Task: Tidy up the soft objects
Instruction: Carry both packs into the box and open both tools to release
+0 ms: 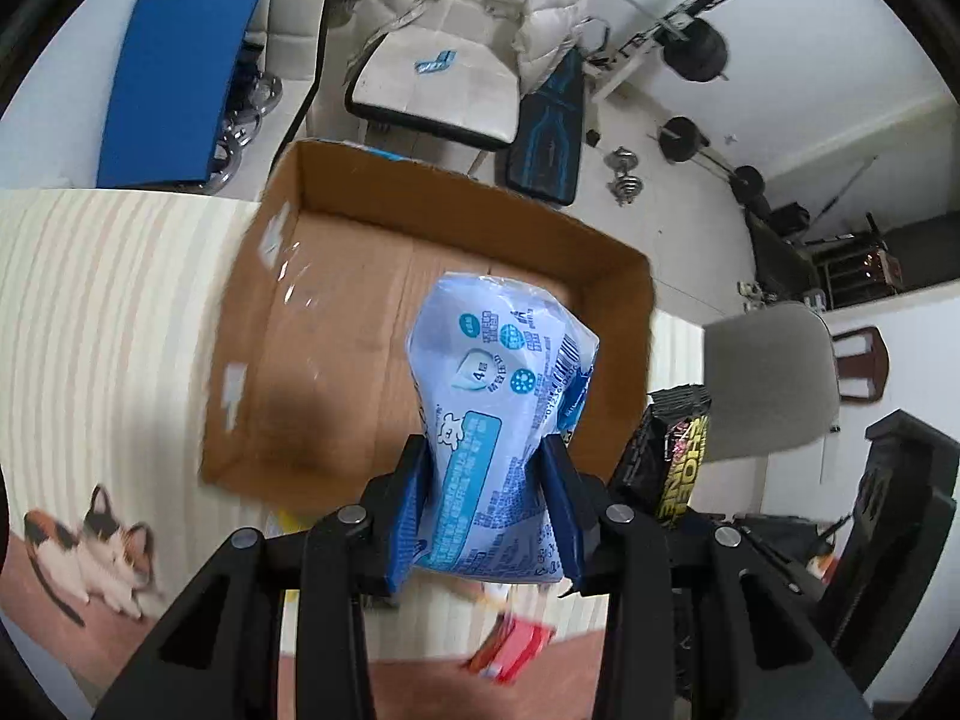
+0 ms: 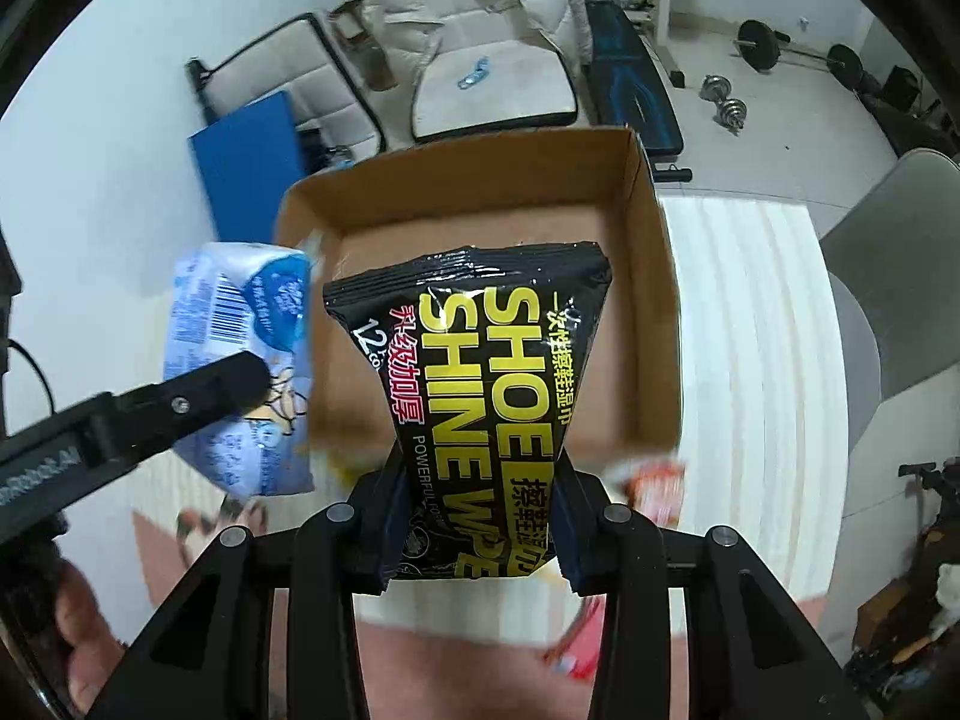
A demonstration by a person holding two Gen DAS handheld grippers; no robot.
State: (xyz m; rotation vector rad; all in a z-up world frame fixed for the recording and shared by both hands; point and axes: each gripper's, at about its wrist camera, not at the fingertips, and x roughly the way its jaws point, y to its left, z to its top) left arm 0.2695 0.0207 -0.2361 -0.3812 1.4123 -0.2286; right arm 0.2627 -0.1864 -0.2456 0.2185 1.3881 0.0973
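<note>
My left tongs: squeezed shut on the blue tissue pack, held up over the cardboard box.
My right tongs: squeezed shut on the black shoe wipes pack, also up over the box, at 12 o'clock from me.
Box: open on the striped counter, nothing inside that I can see.
How they feel, I think: light, squishy, with slippery wrap. Both pinch in at the grip.
Best hold: the middle of the pack, not the thin crimped end.
Red pack: blurry, at 6 o'clock on the counter.
</note>
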